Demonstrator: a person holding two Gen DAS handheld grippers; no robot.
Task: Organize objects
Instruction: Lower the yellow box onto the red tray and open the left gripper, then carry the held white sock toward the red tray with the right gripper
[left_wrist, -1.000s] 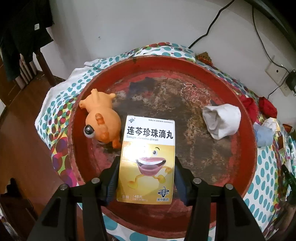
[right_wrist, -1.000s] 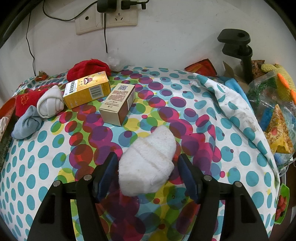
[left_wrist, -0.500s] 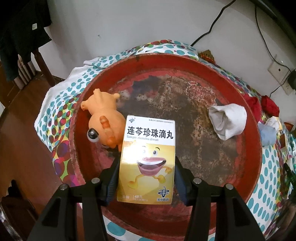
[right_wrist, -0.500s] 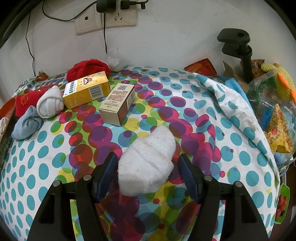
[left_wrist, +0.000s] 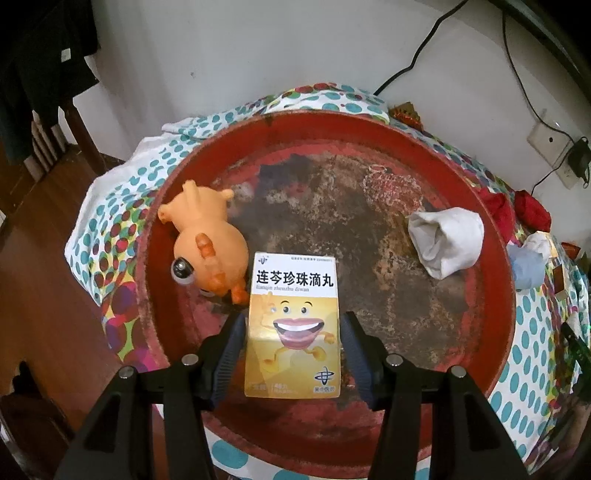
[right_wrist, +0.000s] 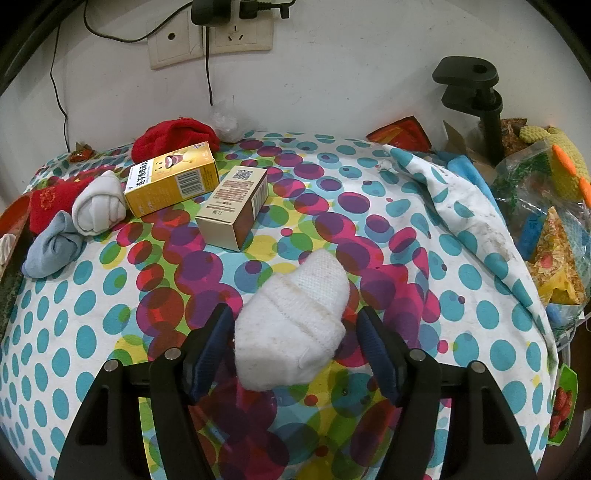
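Observation:
A yellow and white medicine box (left_wrist: 293, 295) lies face up in the round red tray (left_wrist: 495, 295). It sits between the jaws of my left gripper (left_wrist: 293, 317), which is open with a thin gap on each side. An orange rubber toy (left_wrist: 207, 251) lies just left of the box, and a rolled white sock (left_wrist: 447, 240) is at the tray's right. In the right wrist view a white rolled sock (right_wrist: 291, 332) rests on the dotted tablecloth (right_wrist: 461, 280). My right gripper (right_wrist: 294, 310) straddles it, open, with its pads clear of the sock.
Behind the sock lie a yellow box (right_wrist: 173, 181), a brown box (right_wrist: 232, 206), a pale sock ball (right_wrist: 98, 208), a blue sock (right_wrist: 51, 247) and red socks (right_wrist: 173, 134). A black clamp (right_wrist: 480, 99) and plastic bags (right_wrist: 546, 229) crowd the right edge. Cables hang on the wall.
The medicine box has dropped away from the left jaws onto the tray; it looks smaller and narrow gaps show beside it. The right gripper and its sock look the same.

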